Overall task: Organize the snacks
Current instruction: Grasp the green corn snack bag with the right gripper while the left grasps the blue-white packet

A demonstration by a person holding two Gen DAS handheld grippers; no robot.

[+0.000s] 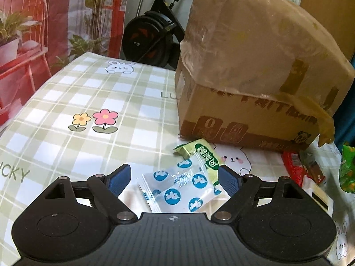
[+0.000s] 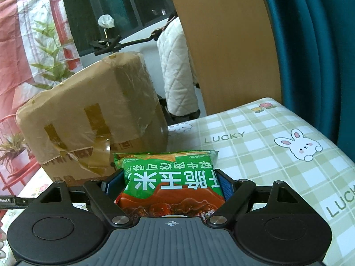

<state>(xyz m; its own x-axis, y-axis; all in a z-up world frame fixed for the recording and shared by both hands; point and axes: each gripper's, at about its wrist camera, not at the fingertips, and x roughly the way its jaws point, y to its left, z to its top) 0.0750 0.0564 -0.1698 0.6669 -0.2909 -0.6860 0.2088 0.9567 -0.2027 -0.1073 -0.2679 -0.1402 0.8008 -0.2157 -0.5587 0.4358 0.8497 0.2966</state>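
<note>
Green corn-snack bag (image 2: 170, 177) clamped in right tool (image 2: 170, 182); left tool (image 1: 175, 178) spread, "LUCKY" cloth (image 2: 255, 137), box print perhaps illegible.

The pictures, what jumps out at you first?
The big taped cardboard box stands at the back of the bunny-print checked tablecloth. Close up, the right hand-held gripper clamps a green snack bag. The left hand-held gripper sits open around a clear packet with blue bunny dots lying on the cloth.
</note>
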